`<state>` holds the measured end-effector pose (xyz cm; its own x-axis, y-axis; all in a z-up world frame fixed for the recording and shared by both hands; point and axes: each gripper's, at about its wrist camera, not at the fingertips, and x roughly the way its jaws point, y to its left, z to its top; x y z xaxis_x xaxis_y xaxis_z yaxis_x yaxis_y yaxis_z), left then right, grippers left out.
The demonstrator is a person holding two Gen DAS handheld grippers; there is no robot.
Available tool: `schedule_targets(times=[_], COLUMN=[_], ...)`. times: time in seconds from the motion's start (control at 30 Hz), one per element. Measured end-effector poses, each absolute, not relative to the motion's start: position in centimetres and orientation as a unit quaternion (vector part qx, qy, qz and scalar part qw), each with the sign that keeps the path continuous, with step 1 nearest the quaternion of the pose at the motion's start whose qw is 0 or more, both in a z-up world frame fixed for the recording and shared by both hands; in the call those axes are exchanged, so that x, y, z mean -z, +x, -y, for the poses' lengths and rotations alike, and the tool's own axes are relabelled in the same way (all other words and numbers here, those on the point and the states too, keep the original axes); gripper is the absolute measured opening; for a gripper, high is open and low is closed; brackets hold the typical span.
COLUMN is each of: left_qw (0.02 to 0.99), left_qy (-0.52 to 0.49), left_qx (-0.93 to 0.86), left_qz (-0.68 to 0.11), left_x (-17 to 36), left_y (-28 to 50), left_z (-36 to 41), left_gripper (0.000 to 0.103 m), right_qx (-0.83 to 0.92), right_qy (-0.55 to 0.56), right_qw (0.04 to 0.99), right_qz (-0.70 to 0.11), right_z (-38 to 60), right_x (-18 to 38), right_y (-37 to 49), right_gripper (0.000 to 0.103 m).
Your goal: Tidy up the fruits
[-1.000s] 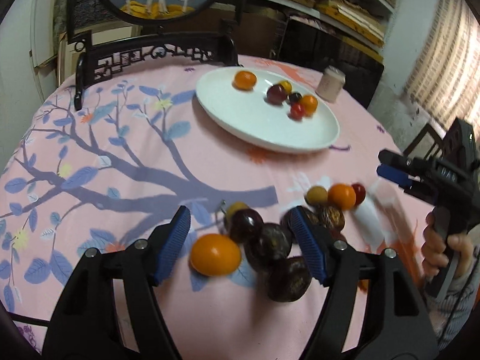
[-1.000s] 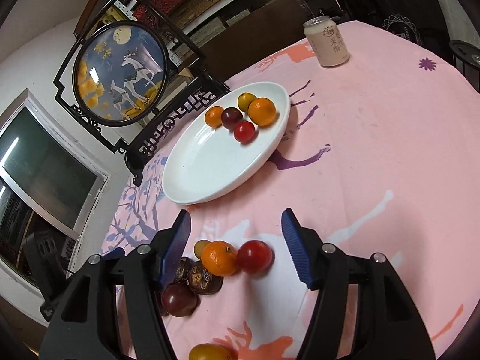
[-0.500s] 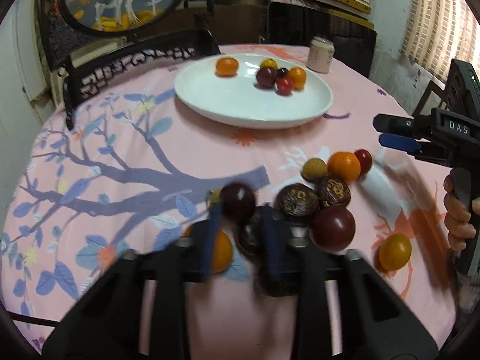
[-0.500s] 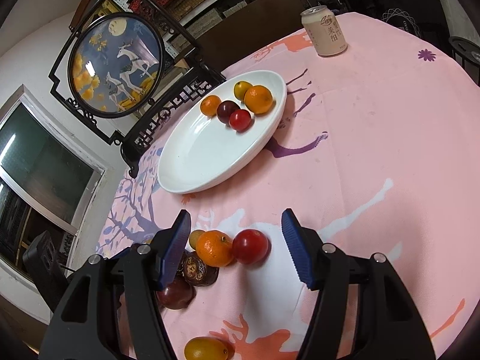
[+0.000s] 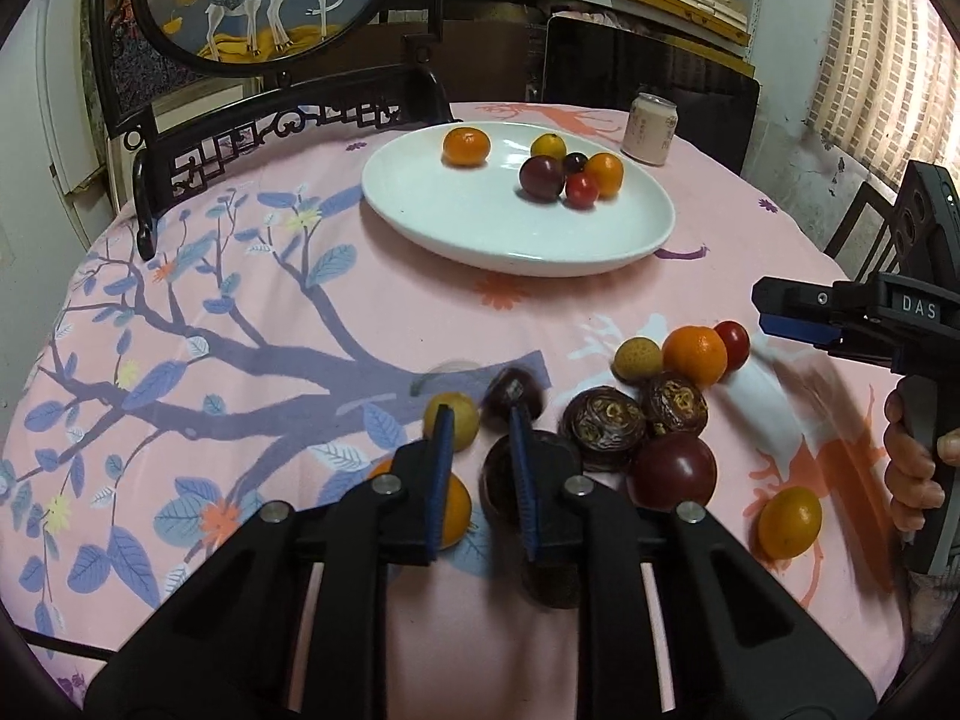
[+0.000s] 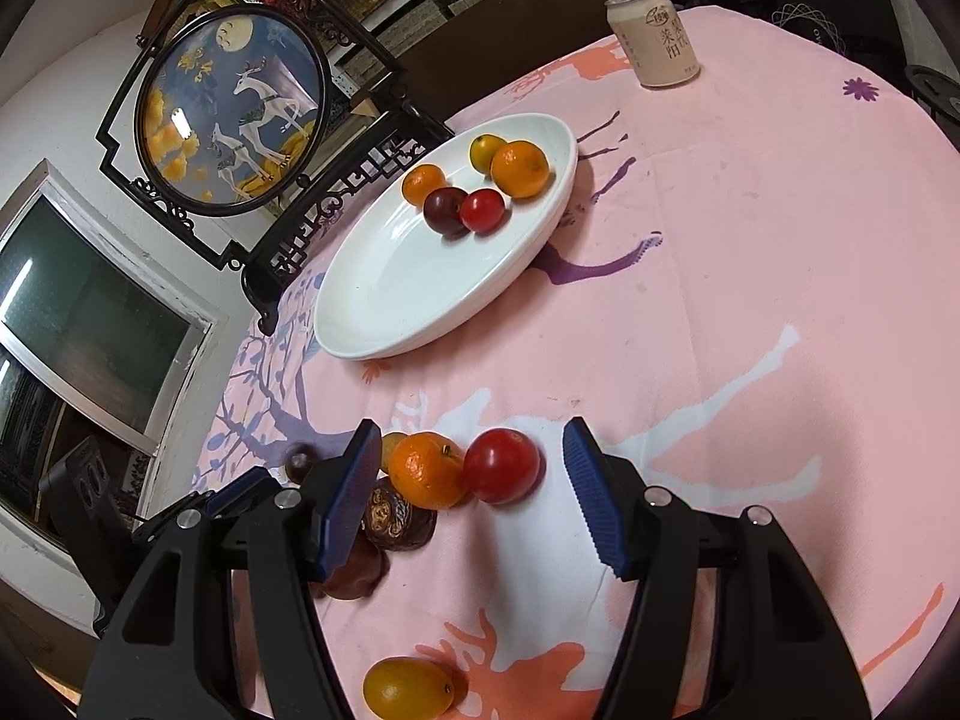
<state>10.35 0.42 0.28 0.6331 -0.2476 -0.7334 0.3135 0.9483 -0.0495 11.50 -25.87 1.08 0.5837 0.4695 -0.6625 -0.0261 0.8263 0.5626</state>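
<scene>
On right tongs (image 5: 792,315): "DAS" lettering; spread wide
Left tongs (image 5: 480,438): nearly clenched, nothing between
Fruits (image 5: 666,414): round, loose on pink counter (image 5: 300,312)
Plate (image 5: 480,234): glossy white oval, six fruits

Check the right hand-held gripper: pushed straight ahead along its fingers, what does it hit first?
Most likely the red tomato, and the orange mandarin beside it: both sit on the cloth between the open fingers of the right hand-held gripper. Depth is unclear, so it could pass above them toward the white plate.
</scene>
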Motion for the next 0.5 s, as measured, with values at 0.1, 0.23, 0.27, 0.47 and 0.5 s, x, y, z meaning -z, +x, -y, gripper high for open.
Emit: schedule_targets(times=[0.1,0.23,0.27,0.47,0.5], left_qw=[0.897,0.909,0.907,0.892,0.891], left_qy=[0.045,0.081,0.086,0.098,0.083], left_qx=[0.170,0.162,0.166,0.155,0.157], left_qz=[-0.404,-0.375,-0.377,-0.413,-0.418], left_x=[-0.1,-0.5,-0.5,0.7,0.6], left_y=[10.4,10.2,10.3,12.0,12.6], left_z=[0.2,1.8,2.1,3.2,3.1], left_gripper=[0.025,0.053,0.053,0.052,0.051], right_qx=[-0.148,-0.145,-0.144,-0.143,-0.143], right_qy=[0.254,0.255,0.257,0.258,0.258], right_qw=[0.850,0.850,0.850,0.851,0.851], right_qz=[-0.438,-0.436,-0.436,-0.435,-0.435], right_z=[25.8,25.9,26.0,26.2,26.2], right_x=[-1.0,-1.0,-1.0,-1.0,-1.0], right_y=[11.4,11.3,11.4,11.4,11.4], right_gripper=[0.063,0.063,0.063,0.063,0.063])
